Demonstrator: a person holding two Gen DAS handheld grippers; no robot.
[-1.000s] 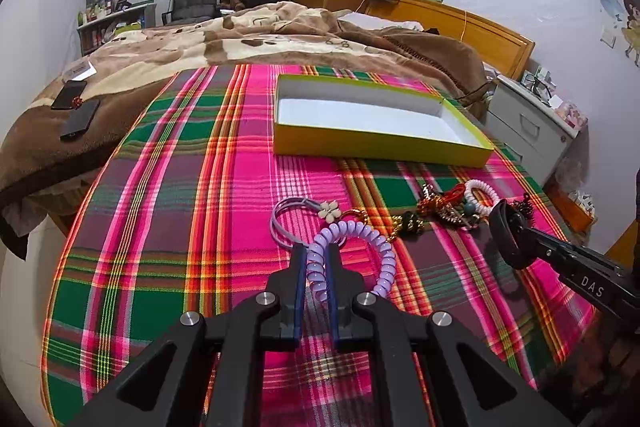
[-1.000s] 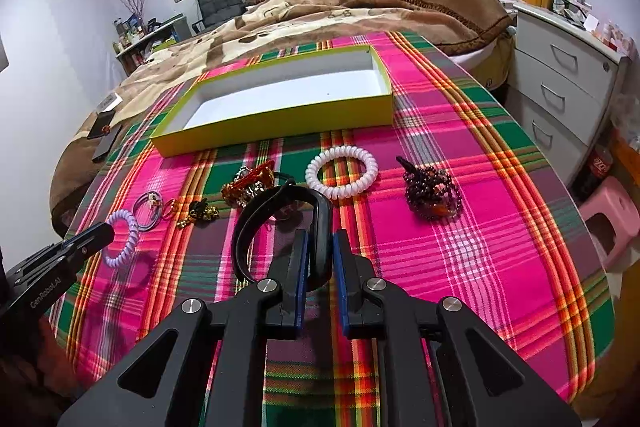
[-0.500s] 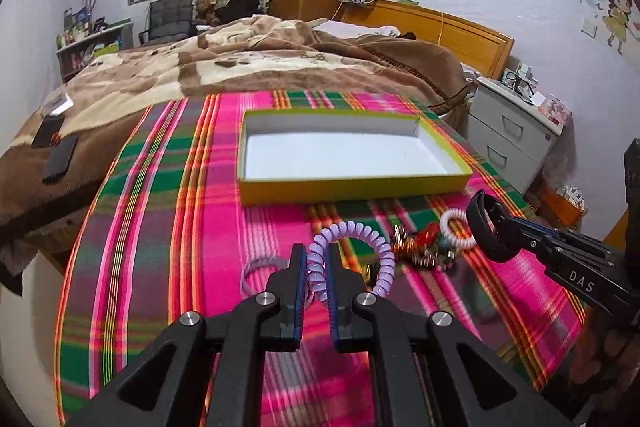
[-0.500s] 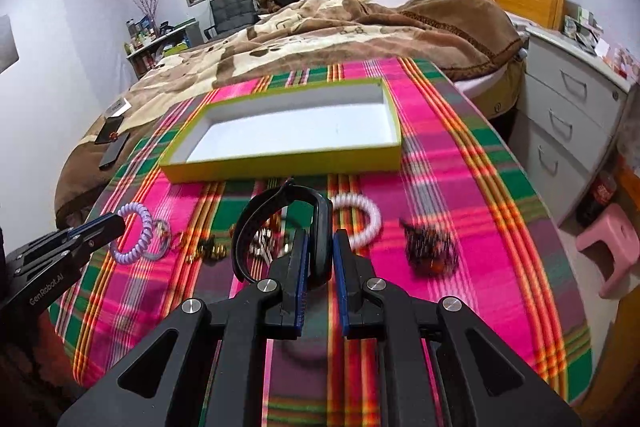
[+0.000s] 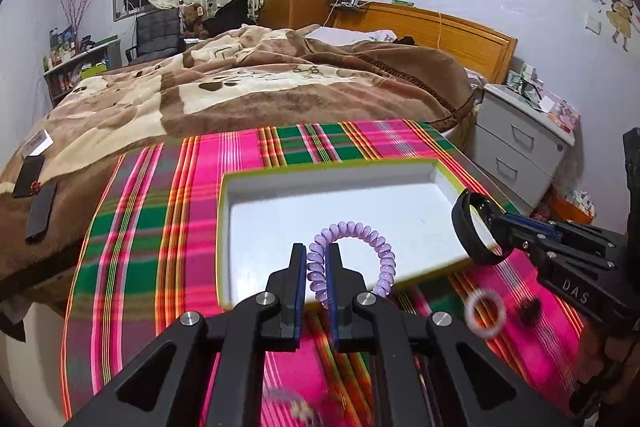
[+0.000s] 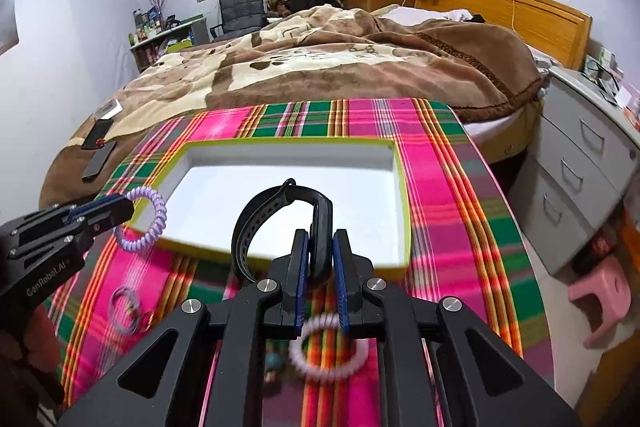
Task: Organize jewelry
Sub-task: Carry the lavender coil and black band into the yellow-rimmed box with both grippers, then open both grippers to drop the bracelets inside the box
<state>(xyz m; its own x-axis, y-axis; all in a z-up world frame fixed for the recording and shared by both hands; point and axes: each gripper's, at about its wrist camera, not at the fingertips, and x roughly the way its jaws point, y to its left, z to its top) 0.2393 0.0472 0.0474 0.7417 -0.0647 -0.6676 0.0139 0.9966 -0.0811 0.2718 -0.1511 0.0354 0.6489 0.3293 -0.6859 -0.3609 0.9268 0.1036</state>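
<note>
On the plaid cloth, both pairs of fingers hang over the tray, left clamping a purple coil, right a black band.

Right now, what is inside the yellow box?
The yellow box shows only a bare white floor. The purple coil band and black strap hang above it in the grippers, not inside. Its near edge is hidden behind the gripper fingers.
</note>
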